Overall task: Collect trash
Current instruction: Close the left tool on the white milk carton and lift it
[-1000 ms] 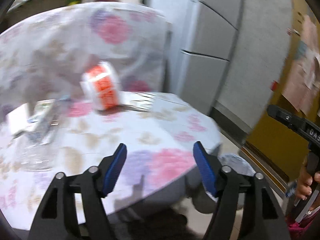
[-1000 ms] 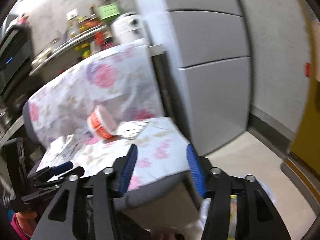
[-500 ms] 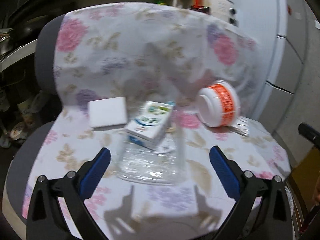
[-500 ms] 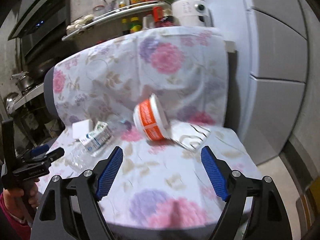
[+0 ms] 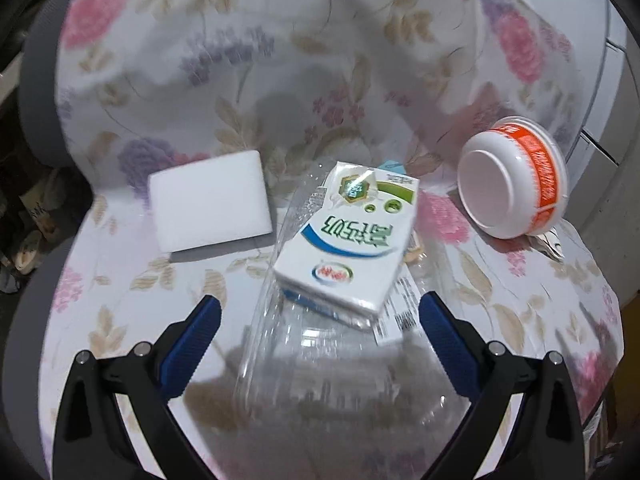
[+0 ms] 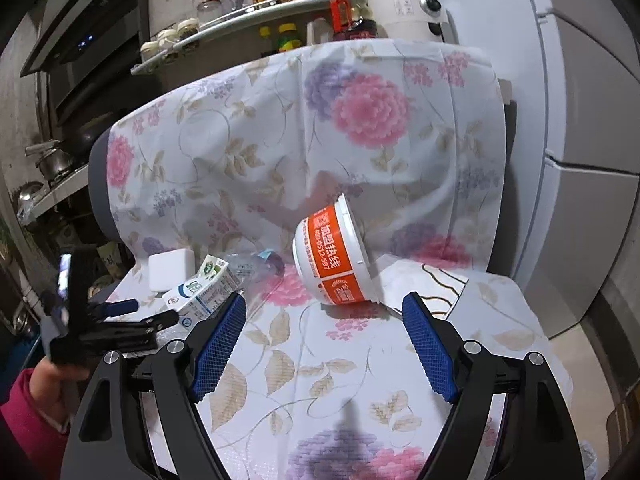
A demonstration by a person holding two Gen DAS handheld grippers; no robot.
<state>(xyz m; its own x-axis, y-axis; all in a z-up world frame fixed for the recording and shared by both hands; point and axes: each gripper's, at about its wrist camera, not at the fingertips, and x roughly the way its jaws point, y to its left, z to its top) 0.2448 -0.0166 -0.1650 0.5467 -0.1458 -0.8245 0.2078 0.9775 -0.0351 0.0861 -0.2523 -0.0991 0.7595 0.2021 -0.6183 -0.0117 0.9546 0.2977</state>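
On a chair draped in floral cloth (image 5: 240, 60) lie a white milk carton (image 5: 352, 248), a crushed clear plastic bottle (image 5: 320, 360) under it, a white foam block (image 5: 208, 204) and an orange-and-white tub (image 5: 516, 184) on its side. My left gripper (image 5: 320, 320) is open, its fingers on either side of the bottle, just short of the carton. My right gripper (image 6: 324, 332) is open above the seat, short of the tub (image 6: 336, 256). The right wrist view also shows the carton (image 6: 204, 288), the block (image 6: 170, 268) and the left gripper (image 6: 132, 316).
A patterned paper sheet (image 6: 428, 284) lies under the tub's right side. A grey fridge (image 6: 580, 120) stands right of the chair. A shelf with bottles and jars (image 6: 260, 12) and a white cooker (image 6: 412, 8) are behind the chair back.
The left gripper swung left from the chair's right edge to face the carton and bottle, then came close. The right gripper moved in over the seat towards the tub. Both opened wider.
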